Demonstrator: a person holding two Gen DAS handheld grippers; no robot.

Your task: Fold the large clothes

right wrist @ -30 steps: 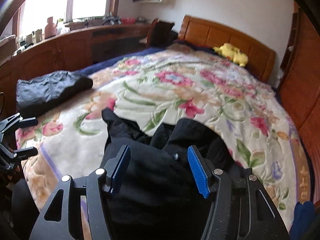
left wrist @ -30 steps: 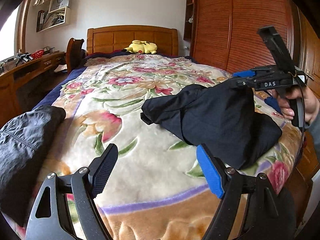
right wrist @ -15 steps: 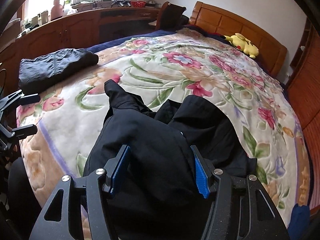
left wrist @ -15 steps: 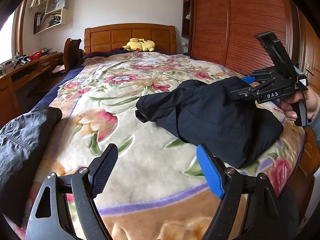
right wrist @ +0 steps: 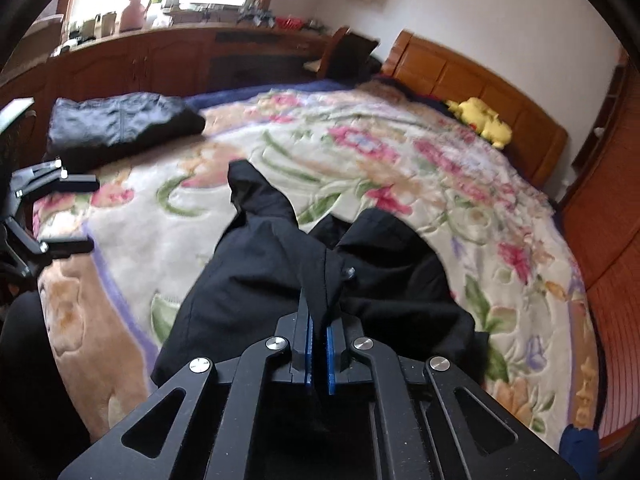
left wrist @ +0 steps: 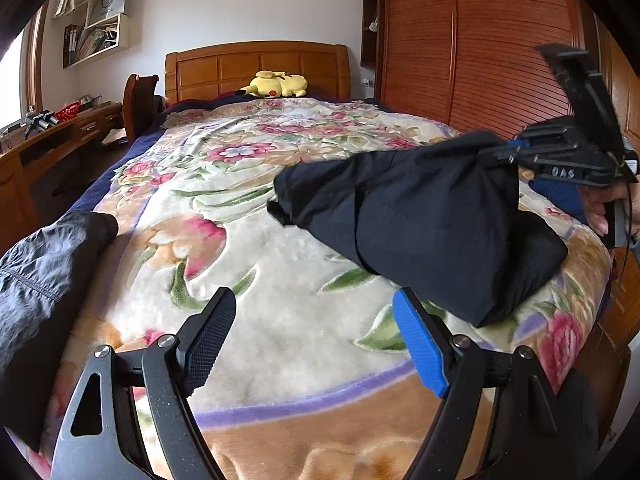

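Observation:
A black garment [left wrist: 420, 220] lies bunched on the right part of the floral blanket [left wrist: 256, 248], one sleeve end reaching left. My right gripper [right wrist: 318, 316] is shut on a fold of this black garment [right wrist: 280, 272], the cloth pinched between the blue pads and lifted a little. In the left wrist view the right gripper [left wrist: 504, 152] comes in from the right, held by a hand [left wrist: 600, 208]. My left gripper [left wrist: 312, 340] hangs open over the blanket near the bed's foot, with nothing between its fingers. The left gripper [right wrist: 76, 212] also shows at the left edge of the right wrist view.
A folded dark grey garment [left wrist: 44, 264] lies at the bed's left edge. A yellow plush toy [left wrist: 276, 85] rests by the wooden headboard [left wrist: 256, 64]. A wooden wardrobe [left wrist: 460, 40] lines the right side; a desk [left wrist: 60, 128] and chair [left wrist: 138, 100] stand on the left.
My right gripper pushed into the black garment and shut on a fold of it, lifting the cloth a little. The left gripper has stayed open in place.

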